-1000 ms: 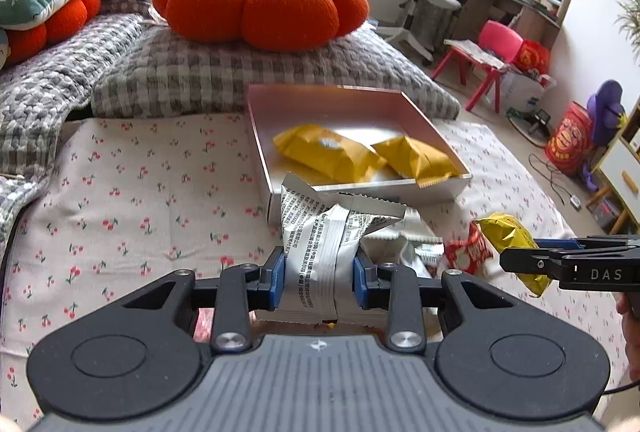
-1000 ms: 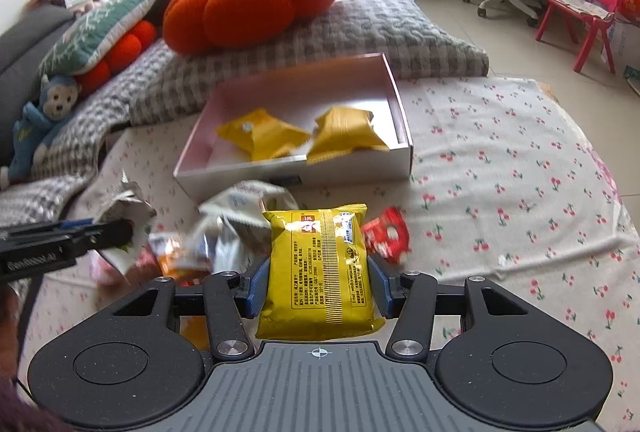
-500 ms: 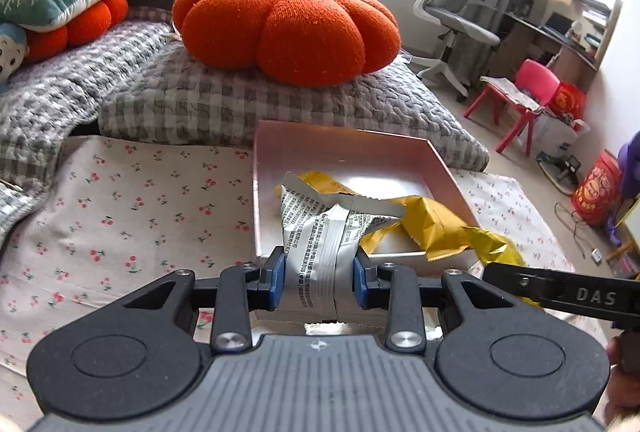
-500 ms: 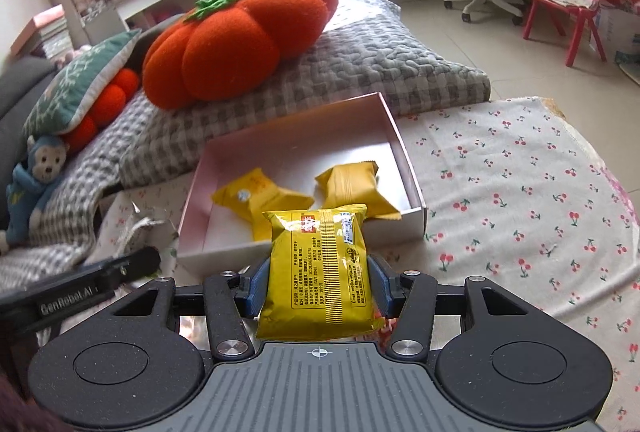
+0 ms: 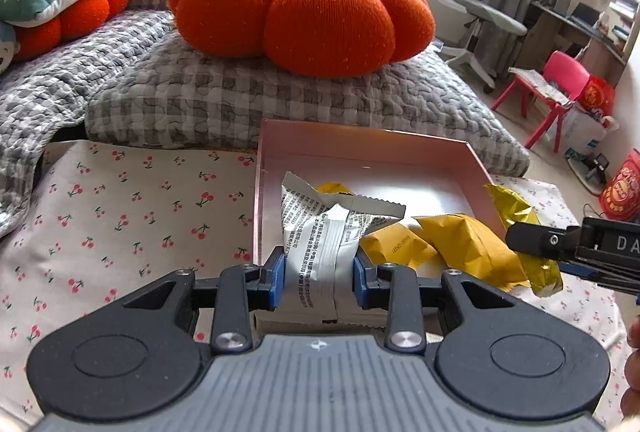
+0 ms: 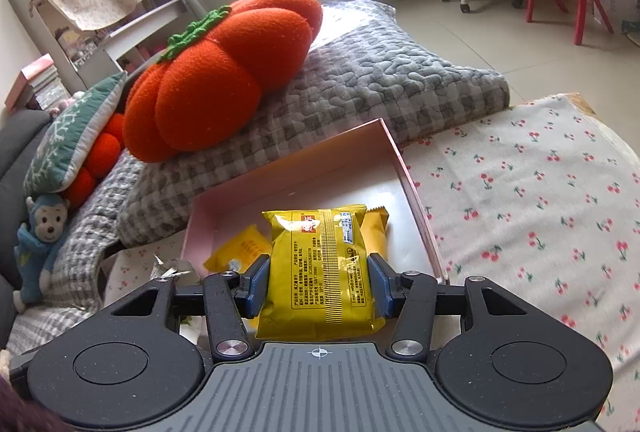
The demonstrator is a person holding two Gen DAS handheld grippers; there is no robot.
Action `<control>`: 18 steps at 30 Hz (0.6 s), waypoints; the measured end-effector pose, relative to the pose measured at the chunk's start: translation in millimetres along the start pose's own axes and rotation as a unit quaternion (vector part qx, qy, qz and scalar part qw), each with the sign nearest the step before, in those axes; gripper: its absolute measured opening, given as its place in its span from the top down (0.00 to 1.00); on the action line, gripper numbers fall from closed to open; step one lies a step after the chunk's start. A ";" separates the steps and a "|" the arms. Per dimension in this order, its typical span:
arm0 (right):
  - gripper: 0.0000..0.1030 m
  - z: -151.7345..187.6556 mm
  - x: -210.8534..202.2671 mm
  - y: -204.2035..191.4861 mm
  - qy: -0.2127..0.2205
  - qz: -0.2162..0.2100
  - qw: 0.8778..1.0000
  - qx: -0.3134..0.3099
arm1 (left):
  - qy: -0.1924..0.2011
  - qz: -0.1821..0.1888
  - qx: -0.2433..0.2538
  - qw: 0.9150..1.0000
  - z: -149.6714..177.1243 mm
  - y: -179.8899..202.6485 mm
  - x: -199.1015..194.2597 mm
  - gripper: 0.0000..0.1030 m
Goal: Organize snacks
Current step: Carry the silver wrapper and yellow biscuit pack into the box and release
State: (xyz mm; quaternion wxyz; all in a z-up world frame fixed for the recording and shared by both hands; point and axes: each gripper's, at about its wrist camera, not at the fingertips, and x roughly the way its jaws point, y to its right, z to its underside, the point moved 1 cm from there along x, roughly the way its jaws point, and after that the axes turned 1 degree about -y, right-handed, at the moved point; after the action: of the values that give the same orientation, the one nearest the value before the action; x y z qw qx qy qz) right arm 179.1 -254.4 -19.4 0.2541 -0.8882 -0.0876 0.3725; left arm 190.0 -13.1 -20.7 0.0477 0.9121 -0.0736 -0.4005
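My left gripper (image 5: 319, 278) is shut on a white and grey snack packet (image 5: 326, 236) and holds it over the near edge of the pink box (image 5: 360, 135). My right gripper (image 6: 319, 282) is shut on a yellow snack packet (image 6: 324, 268) and holds it above the pink box (image 6: 288, 171). Two yellow packets (image 5: 468, 248) lie in the box; one shows in the right wrist view (image 6: 238, 252). In the left wrist view the right gripper (image 5: 576, 246) with its yellow packet (image 5: 520, 224) comes in from the right. The white packet's tip shows in the right wrist view (image 6: 172, 266).
The box lies on a cherry-print cloth (image 5: 132, 216). Behind it are a grey checked quilt (image 5: 240, 99) and an orange pumpkin cushion (image 5: 304, 7). A green pillow (image 6: 72, 135) and a blue monkey toy (image 6: 40, 248) are at the left. An office chair (image 5: 476, 3) and a pink chair (image 5: 556, 83) stand on the floor.
Both grippers have risen from the loose snack pile and moved forward over the pink box, each still holding its packet. The loose snacks on the cloth have dropped out of view.
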 end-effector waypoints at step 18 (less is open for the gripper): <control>0.51 -25.5 62.0 1.8 0.031 0.051 0.996 -0.062 | 0.018 -0.038 0.065 0.997 -21.8 15.5 46.6 0.71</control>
State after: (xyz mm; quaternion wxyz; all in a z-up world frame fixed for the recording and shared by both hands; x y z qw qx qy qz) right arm 240.8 -244.4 -43.4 0.1821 -0.9165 -0.0571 0.3516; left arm 235.7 -35.8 -37.4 -0.0255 0.9223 -0.0638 -0.3804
